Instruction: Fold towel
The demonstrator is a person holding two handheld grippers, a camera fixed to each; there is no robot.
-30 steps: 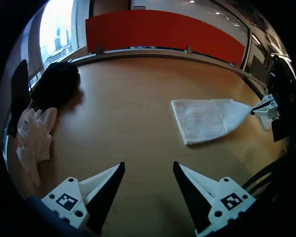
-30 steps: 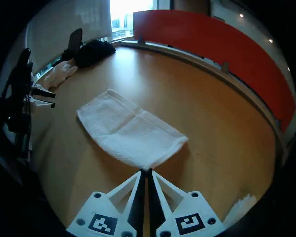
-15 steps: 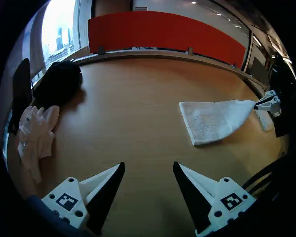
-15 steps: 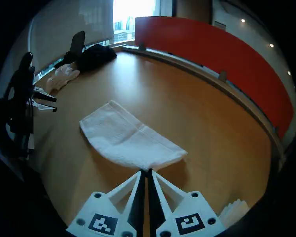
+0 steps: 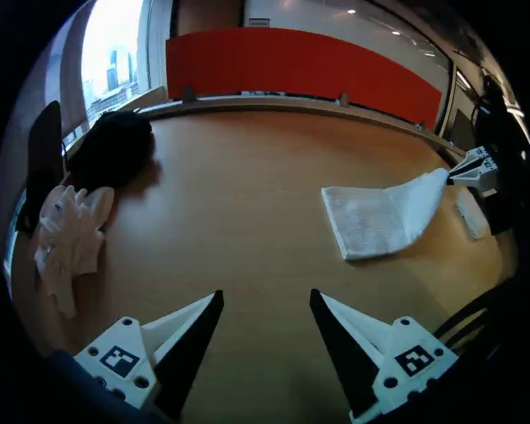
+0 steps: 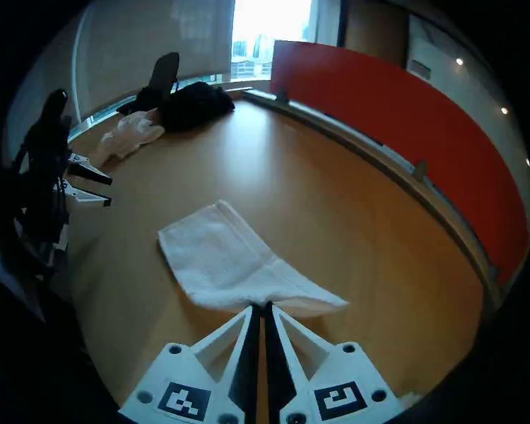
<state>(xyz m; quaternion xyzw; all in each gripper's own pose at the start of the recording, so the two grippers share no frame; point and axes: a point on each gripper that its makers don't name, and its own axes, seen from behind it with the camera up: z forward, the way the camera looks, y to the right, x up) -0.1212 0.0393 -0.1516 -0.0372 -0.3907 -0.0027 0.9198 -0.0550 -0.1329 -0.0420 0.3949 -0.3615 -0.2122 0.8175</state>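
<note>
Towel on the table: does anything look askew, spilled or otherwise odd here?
Only the white terry towel: one corner is pinched in the shut right tool and lifted off the wooden table, so it lies half-raised, not flat. That fits a fold in progress. The left tool hangs open, apart from it. Nothing spilled or damaged.

The towel point(image 6: 222, 261) is plain white with no print or stripe. Under it, the worktop point(image 5: 251, 184) is an even, warm orange-brown wood tone. In the left gripper view, a bright red panel point(image 5: 300, 67) runs along the worktop's far edge at 12 o'clock. A black bundle point(image 5: 113, 145) sits at 10 o'clock, and a crumpled cream-white cloth point(image 5: 71, 233) at 9 o'clock. The left gripper point(image 5: 266, 293) has a white body, black inner finger faces and black-and-white square markers point(image 5: 119, 360). The right gripper point(image 6: 261, 309) is coloured the same.
</note>
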